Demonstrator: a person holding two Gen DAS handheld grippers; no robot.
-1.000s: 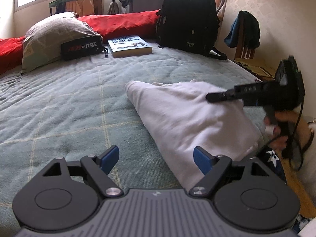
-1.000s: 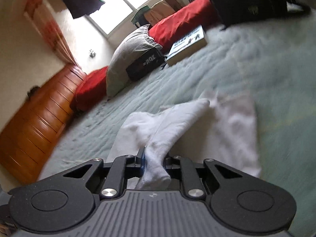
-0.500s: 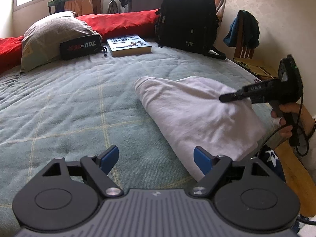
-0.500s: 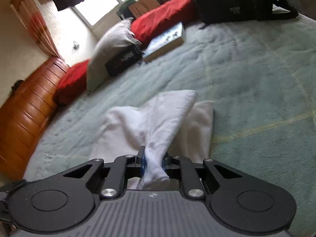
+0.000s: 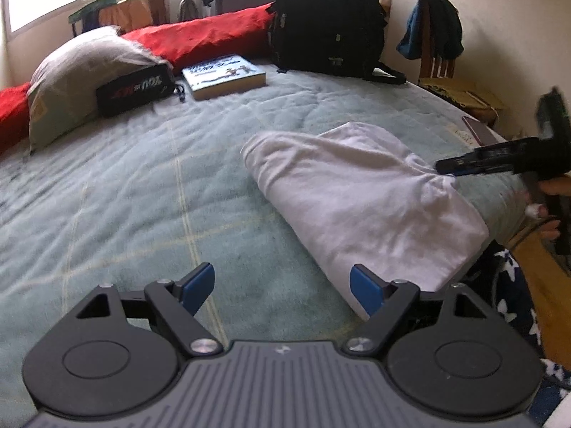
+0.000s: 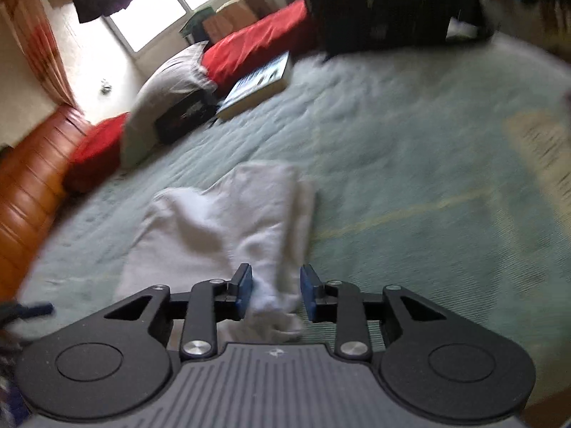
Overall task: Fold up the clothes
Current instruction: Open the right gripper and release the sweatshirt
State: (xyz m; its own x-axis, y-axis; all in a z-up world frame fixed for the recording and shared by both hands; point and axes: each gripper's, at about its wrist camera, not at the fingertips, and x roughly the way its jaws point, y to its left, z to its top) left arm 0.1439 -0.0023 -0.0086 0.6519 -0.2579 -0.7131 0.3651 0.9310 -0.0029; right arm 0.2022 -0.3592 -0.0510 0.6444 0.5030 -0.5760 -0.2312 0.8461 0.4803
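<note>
A white garment (image 5: 357,199) lies folded in a long bundle on the green bedspread (image 5: 142,185), near the bed's right edge. My left gripper (image 5: 282,287) hovers open over the bedspread just left of the garment's near end, nothing between its blue pads. My right gripper (image 6: 276,290) is opening: its jaws have parted and a bunched corner of the garment (image 6: 274,299) still lies between the pads, which stand clear of it. In the left wrist view the right gripper (image 5: 444,167) reaches in from the right, held by a hand (image 5: 549,192), its tip at the garment's far right corner.
At the head of the bed lie a grey pillow (image 5: 78,71), a black pouch (image 5: 135,89), a book (image 5: 225,76), a black backpack (image 5: 324,25) and red cushions (image 5: 200,39). A chair with hung clothes (image 5: 435,35) stands right. A star-patterned cloth (image 5: 506,285) hangs at the bed's right edge.
My right gripper pulled the pinched corner rightward across the garment, laying the fold over, then its jaws parted off the cloth. The left gripper stayed open and nearly still.
</note>
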